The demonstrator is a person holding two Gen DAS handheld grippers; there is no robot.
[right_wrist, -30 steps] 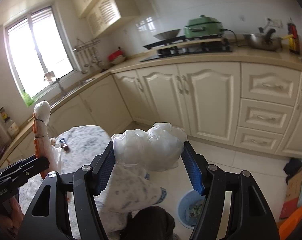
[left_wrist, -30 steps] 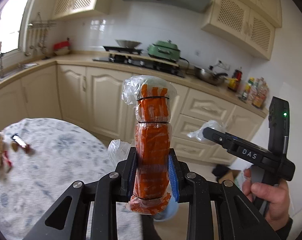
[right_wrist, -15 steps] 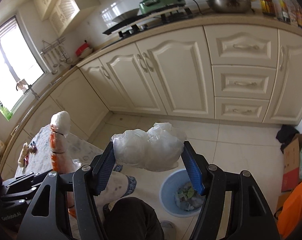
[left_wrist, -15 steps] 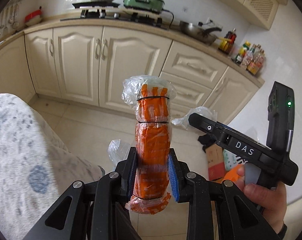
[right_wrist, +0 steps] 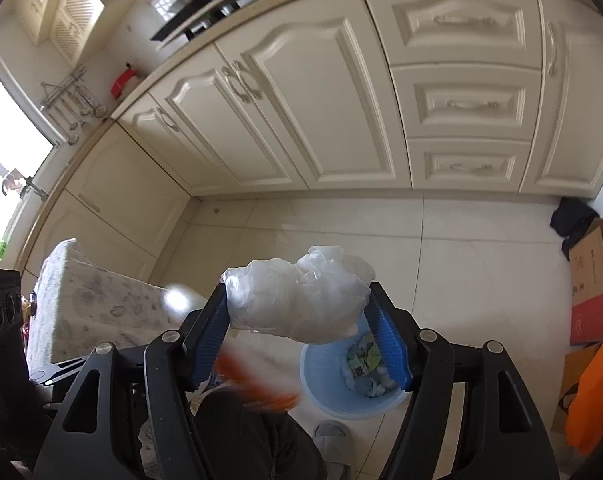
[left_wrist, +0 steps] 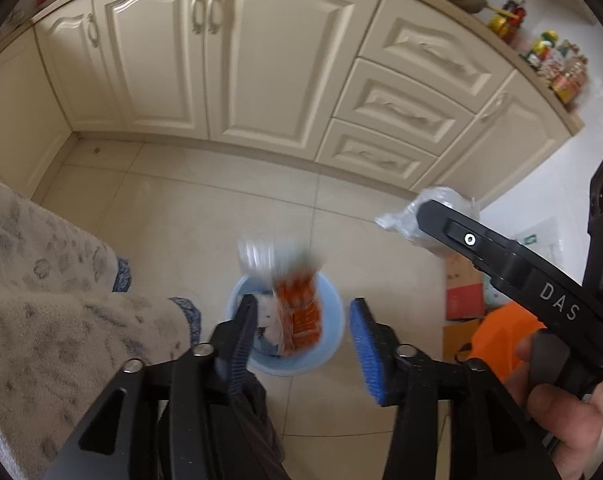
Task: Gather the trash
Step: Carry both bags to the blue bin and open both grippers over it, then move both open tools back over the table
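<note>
My left gripper (left_wrist: 305, 332) has its jaws spread wide, nothing between them. Just past the tips, the orange wrapped packet (left_wrist: 297, 312) is a motion-blurred streak in mid-air, right over the mouth of the blue bin (left_wrist: 333, 344); it touches neither jaw. In my right wrist view the same packet (right_wrist: 261, 384) shows as an orange smear low, left of the bin (right_wrist: 321, 384).

My right gripper (right_wrist: 301, 320) is clamped on the crumpled clear plastic bag (right_wrist: 301, 300); both blue pads (right_wrist: 213, 336) press its sides. It sits above and slightly left of the bin, which already has wrappers and scraps inside. In my left view the right gripper (left_wrist: 441, 220) is off to the right, bag (left_wrist: 401, 220) bunched at its tip.

The bin stands on the tiled floor (left_wrist: 181, 220). The grey-patterned cloth-covered surface (left_wrist: 41, 280) is to the left, its edge near the bin. Cardboard boxes (right_wrist: 589, 280) lie to the right. Beyond them are cream cabinets (left_wrist: 221, 60).
</note>
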